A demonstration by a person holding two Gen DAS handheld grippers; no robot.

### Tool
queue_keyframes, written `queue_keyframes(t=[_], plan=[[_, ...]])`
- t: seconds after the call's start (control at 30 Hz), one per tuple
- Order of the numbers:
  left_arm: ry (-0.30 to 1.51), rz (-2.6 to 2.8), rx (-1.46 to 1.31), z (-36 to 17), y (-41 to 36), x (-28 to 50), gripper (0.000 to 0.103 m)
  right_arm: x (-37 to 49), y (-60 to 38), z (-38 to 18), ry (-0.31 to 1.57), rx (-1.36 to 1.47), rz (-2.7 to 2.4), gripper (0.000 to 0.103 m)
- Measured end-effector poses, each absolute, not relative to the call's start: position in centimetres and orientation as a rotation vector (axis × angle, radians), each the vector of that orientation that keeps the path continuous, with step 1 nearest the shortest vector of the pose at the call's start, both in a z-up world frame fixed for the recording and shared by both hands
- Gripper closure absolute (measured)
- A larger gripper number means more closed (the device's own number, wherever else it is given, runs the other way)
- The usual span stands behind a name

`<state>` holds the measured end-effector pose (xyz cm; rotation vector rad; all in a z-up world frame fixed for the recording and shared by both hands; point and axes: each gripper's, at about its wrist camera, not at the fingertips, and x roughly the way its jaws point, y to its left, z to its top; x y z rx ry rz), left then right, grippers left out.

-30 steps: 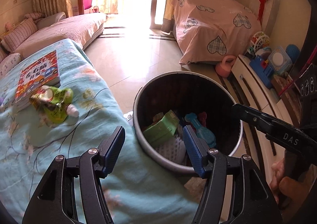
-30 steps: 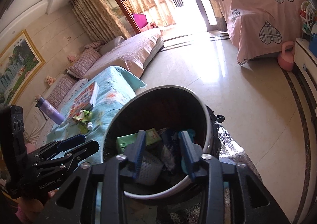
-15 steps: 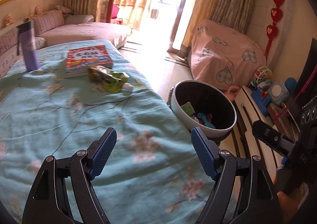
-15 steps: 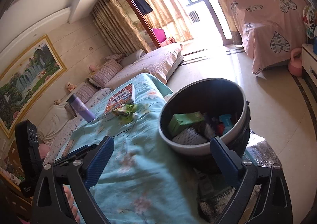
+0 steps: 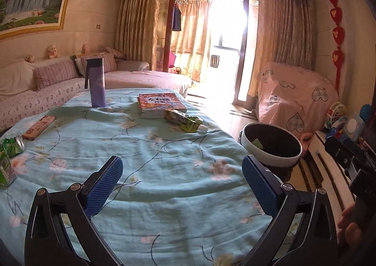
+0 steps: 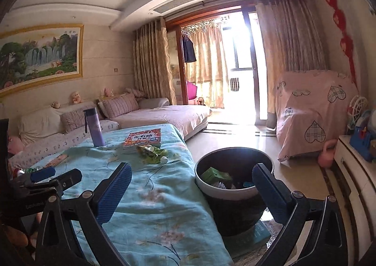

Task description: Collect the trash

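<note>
You've pulled both grippers up and back from the trash bin (image 6: 235, 186) since a second ago, and the whole table has come into view. The green wrapper (image 5: 184, 121) lies on the teal cloth (image 5: 164, 167) at twelve o'clock from your left gripper (image 5: 182, 186), touching the book (image 5: 161, 103). The bin sits off the table edge at two o'clock, trash inside. Your left gripper hangs spread wide, empty. Your right gripper (image 6: 191, 192) gapes too, holding nothing. The purple bottle (image 5: 96, 82) stands upright at eleven o'clock.
</note>
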<state>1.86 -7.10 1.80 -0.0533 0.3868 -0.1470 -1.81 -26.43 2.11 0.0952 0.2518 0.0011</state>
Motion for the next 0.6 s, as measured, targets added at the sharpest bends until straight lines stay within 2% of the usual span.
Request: queue_keyframes(t=[0.27, 0.6], plan=[[0.339, -0.089, 0.038, 0.8, -6.7, -0.1, 0.000, -1.2, -25.8, -0.5, 0.300, 0.114, 0.001, 0.000], [0.335, -0.069, 0.020, 0.7, -6.0, -0.8, 0.000, -1.3, -24.8, -1.6, 0.324, 0.102, 0.021, 0.000]])
